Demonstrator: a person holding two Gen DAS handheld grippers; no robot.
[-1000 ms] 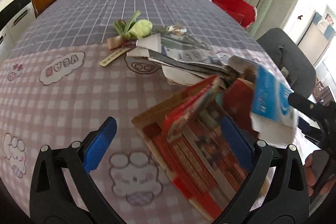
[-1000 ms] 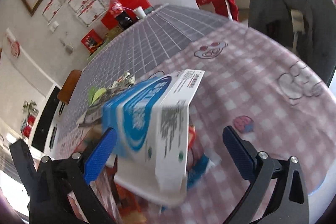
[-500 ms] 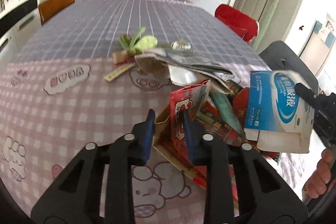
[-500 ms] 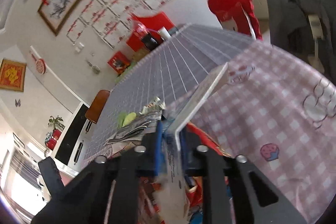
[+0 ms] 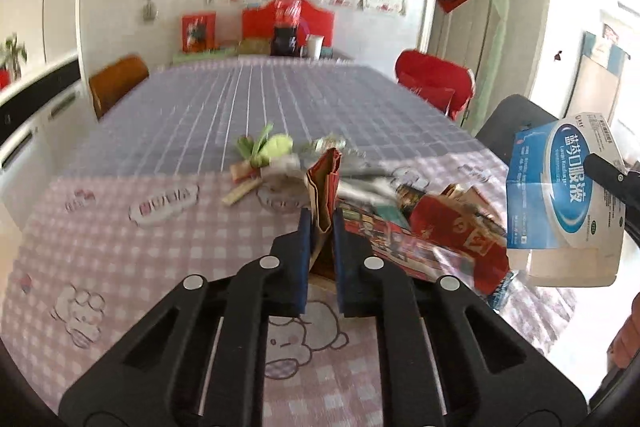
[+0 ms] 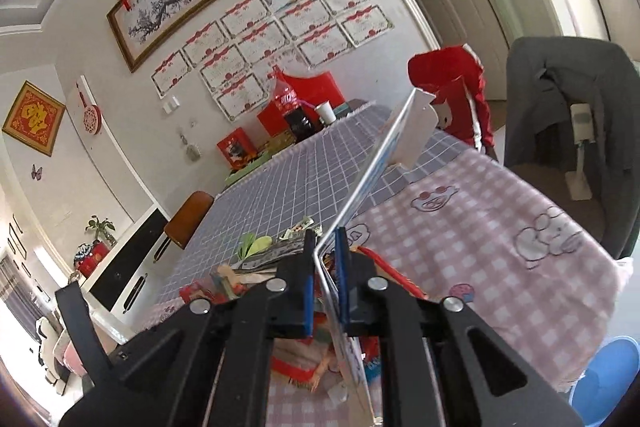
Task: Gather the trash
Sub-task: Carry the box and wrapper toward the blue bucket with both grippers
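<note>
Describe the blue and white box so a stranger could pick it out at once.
Start at the long table with the pink checked cloth and go to its right edge, past the pile of red packaging. There the blue and white box hangs in the air, pinched in the right gripper. It alone is off the table, flattened, with a blue oval bearing white Chinese characters.

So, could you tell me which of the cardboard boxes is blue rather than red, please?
The blue-and-white box, lifted clear of the table in the right tool; the red flattened box in the left tool is red.
</note>
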